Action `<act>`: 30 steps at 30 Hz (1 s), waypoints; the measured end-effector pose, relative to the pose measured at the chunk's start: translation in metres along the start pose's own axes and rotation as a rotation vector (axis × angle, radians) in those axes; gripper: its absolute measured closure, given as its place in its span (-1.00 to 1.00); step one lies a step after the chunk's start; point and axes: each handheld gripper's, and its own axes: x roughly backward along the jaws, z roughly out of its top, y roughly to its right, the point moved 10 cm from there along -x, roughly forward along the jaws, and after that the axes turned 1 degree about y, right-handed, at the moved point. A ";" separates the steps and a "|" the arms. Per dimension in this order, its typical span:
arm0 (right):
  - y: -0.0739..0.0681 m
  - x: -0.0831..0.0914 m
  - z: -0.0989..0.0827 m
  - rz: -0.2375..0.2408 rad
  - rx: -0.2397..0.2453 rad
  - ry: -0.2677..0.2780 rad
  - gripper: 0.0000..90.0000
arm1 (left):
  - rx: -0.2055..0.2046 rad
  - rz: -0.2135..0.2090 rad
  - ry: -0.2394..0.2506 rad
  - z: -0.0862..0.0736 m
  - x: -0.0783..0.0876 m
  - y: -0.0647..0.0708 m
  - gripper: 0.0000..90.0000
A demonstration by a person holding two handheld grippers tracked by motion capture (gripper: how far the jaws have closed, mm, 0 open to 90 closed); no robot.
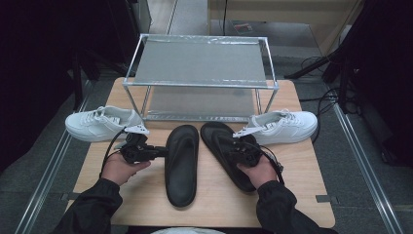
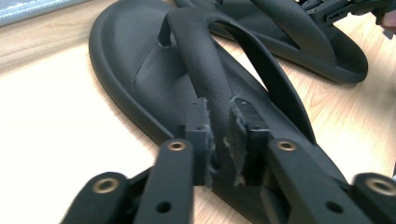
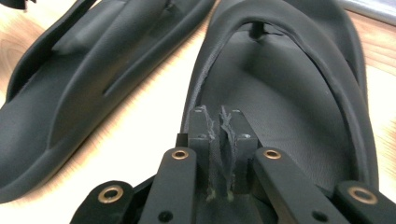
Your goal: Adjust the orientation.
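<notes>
Now both grippers are clamped on black sandals that lie side by side on the counter (image 1: 302, 195), in the lower middle of the high view. The left gripper (image 1: 163, 151) comes in from the left of that frame and meets the left sandal (image 1: 181, 165) at its left edge, about halfway along. In the left gripper view the jaws stand nearly together, their worn pads pressing from both sides on the sandal's strap (image 2: 210, 88), which runs up from between them toward the toe post in the upper middle of the frame; the sole spreads out to the left and behind.

The right gripper (image 1: 233, 145) sits over the right sandal (image 1: 229, 156), which lies slanted, toe toward the upper left of the high view, with the hand (image 1: 255, 171) covering its heel part. In the right gripper view the jaws are almost closed, with a thin strip of the sandal's left strap (image 3: 201, 84) pinched between the pads; the footbed fills the right half of that frame, and the other sandal lies at the upper left.

Behind the sandals stands a metal rack (image 1: 202, 83), with a white sneaker (image 1: 100, 123) at its left foot and another (image 1: 285, 126) at its right.
</notes>
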 end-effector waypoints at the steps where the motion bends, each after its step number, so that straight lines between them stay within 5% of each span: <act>1: -0.002 -0.001 0.001 0.002 0.009 0.001 0.87 | 0.003 0.000 -0.004 -0.001 -0.001 -0.001 0.85; 14: -0.013 -0.010 0.006 0.032 0.014 0.006 0.86 | -0.003 0.020 -0.091 -0.014 -0.021 -0.010 0.80; 30: -0.025 -0.017 0.007 0.055 0.016 0.012 0.84 | 0.005 0.012 -0.097 -0.015 -0.024 -0.006 0.79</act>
